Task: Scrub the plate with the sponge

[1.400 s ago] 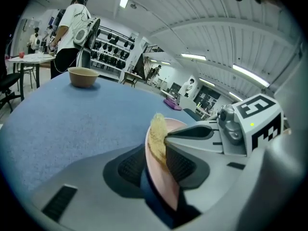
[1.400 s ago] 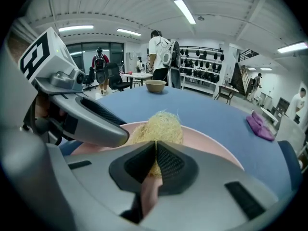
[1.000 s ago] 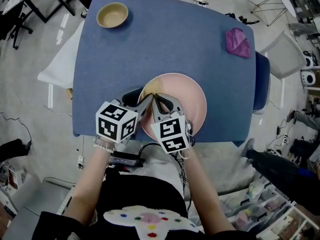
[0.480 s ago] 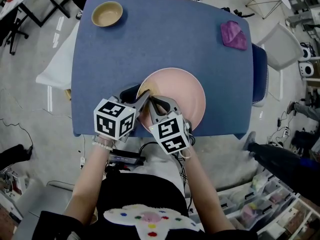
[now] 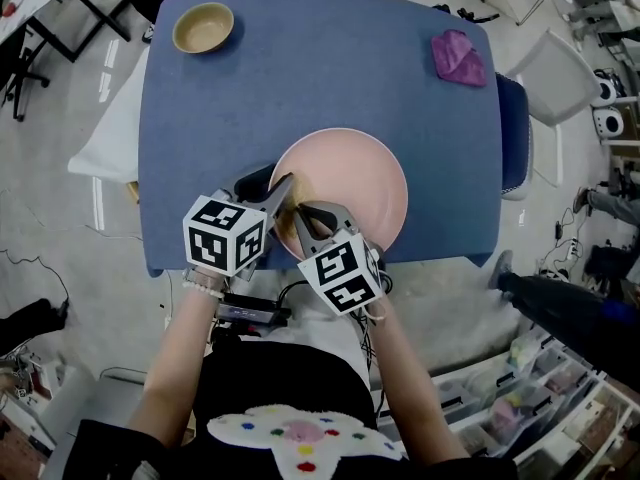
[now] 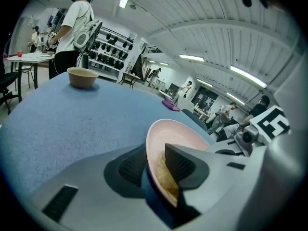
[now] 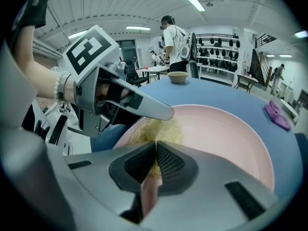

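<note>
- The left gripper [image 6: 155, 159], its jaws just closing, clamped the plate [image 5: 360, 178] by its rim.
- The right gripper [image 7: 156, 154] pinched the sponge [image 7: 155, 128] on the plate's near-left area.
- Scrubbing appeared to be underway, and most of the plate was judged still to do.

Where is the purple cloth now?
In the head view, the purple cloth lies at the far right corner of the blue table, apart from the pink plate.

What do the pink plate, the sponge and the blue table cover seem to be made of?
Pink plate: smooth, soft sheen; plastic or glazed ceramic. Sponge: yellowish, coarse fibrous texture, probably scouring pad. Table cover: blue, matte, finely speckled, likely fabric.
</note>
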